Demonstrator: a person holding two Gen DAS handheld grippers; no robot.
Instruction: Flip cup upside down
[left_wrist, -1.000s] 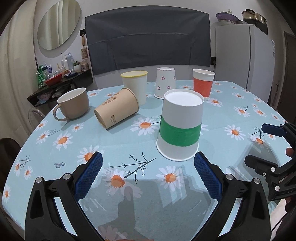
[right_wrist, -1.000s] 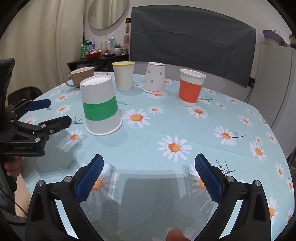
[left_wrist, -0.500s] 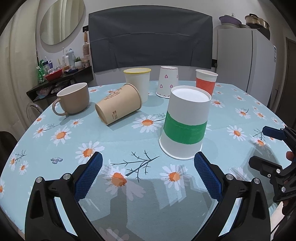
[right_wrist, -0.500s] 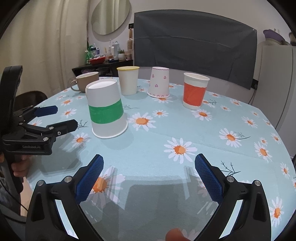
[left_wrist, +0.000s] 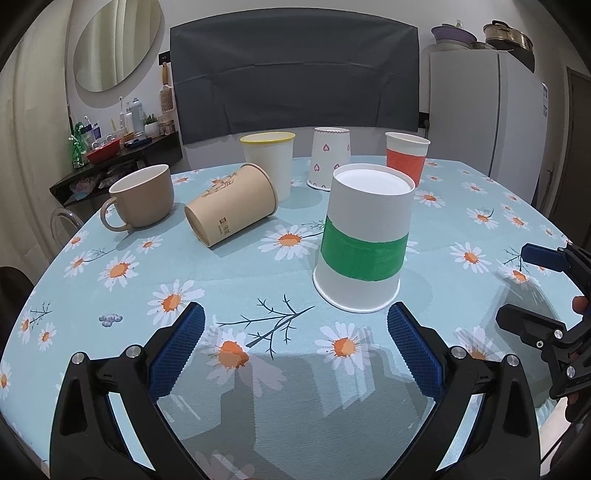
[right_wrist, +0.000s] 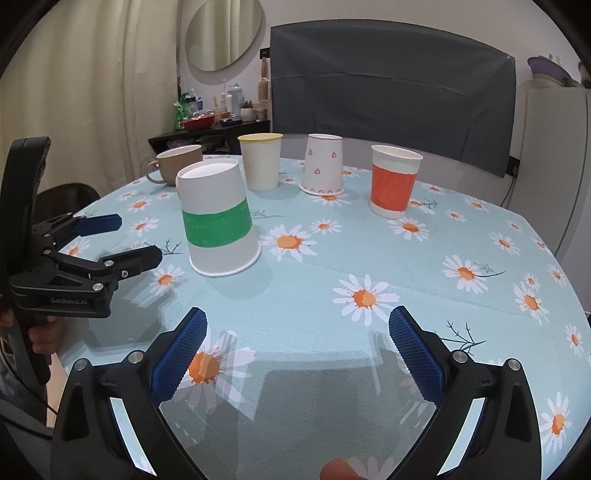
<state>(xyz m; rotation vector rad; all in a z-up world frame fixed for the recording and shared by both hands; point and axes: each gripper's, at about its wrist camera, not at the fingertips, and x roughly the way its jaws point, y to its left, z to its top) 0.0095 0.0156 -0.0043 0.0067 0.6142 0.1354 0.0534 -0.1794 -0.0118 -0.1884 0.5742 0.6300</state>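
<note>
A white paper cup with a green band stands upside down on the daisy tablecloth; it also shows in the right wrist view. My left gripper is open and empty, just short of the cup, which sits slightly right of its centre line. My right gripper is open and empty, to the right of the cup and apart from it. Each gripper shows in the other's view, the right one at the far right and the left one at the far left.
A tan paper cup lies on its side. A beige mug, a yellow-rimmed cup and an orange-banded cup stand upright; a heart-print cup stands inverted. The round table's edge curves at the left.
Both grippers have dropped lower and drawn slightly closer to the table; the cups look larger and more level. No cup has moved.
</note>
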